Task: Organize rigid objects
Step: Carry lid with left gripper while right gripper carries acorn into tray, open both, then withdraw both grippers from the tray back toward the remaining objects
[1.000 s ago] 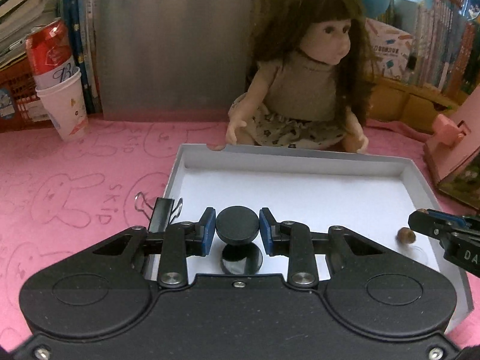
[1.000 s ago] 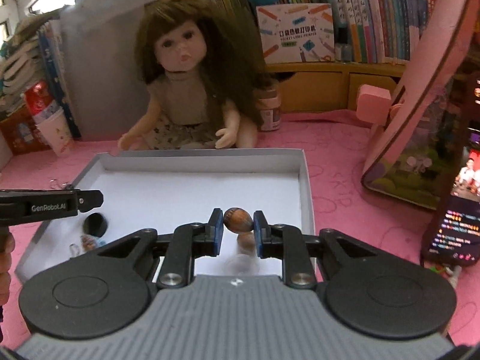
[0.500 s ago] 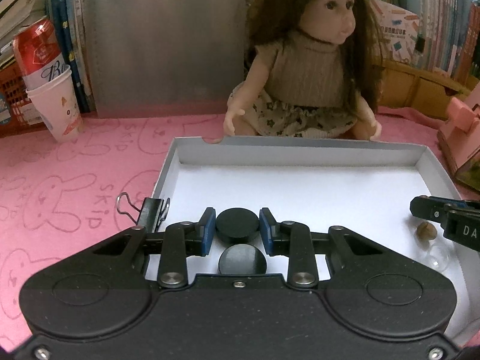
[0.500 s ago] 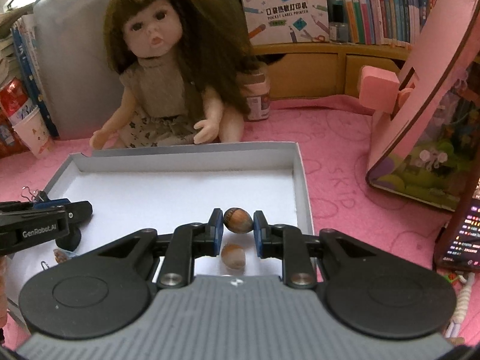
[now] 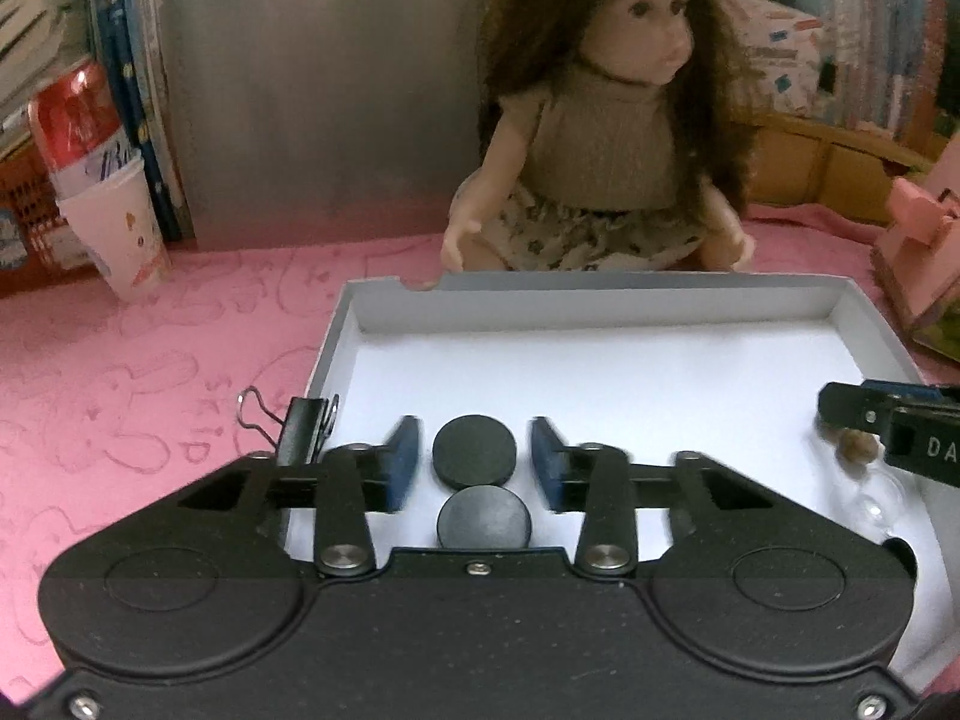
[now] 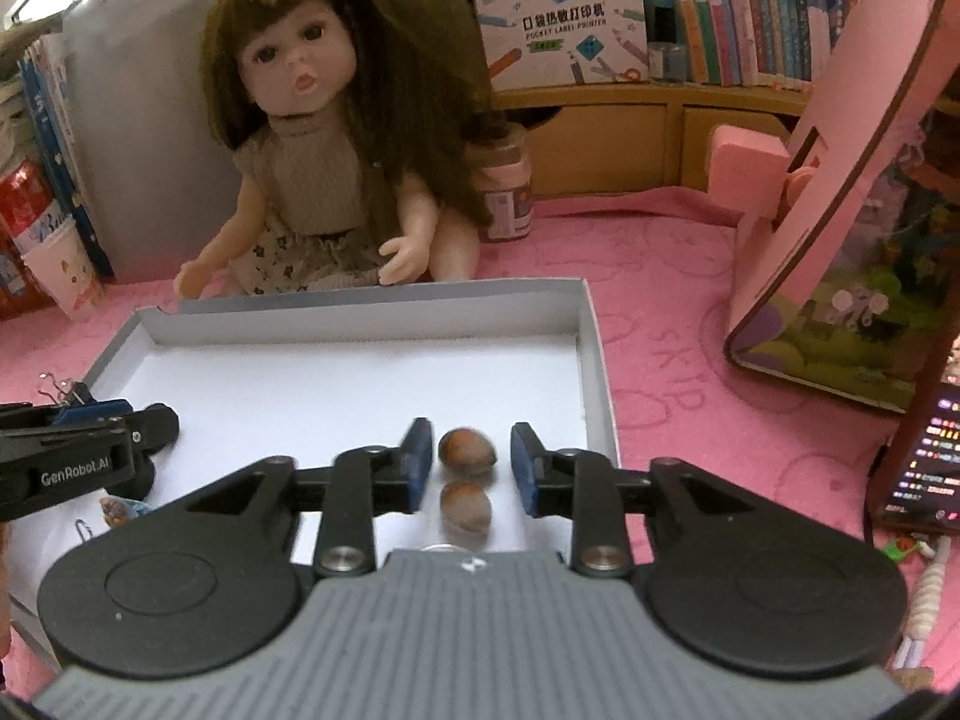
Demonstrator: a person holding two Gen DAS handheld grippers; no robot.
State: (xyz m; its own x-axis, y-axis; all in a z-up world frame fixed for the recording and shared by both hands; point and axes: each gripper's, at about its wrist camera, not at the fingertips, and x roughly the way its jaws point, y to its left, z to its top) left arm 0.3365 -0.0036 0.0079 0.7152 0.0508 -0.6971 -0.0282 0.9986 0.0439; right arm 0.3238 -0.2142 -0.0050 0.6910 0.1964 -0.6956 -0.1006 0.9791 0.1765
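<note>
We see two flat, round, matte black discs (image 5: 474,450) lying one overlapping the other on the smooth white floor of the shallow cardboard tray (image 5: 600,306), between the spread blue pads of our left gripper (image 5: 474,459), which grips nothing. Our right gripper (image 6: 468,459) is likewise parted around two glossy brown oval nuts (image 6: 467,450) near the tray's right wall, holding neither.
</note>
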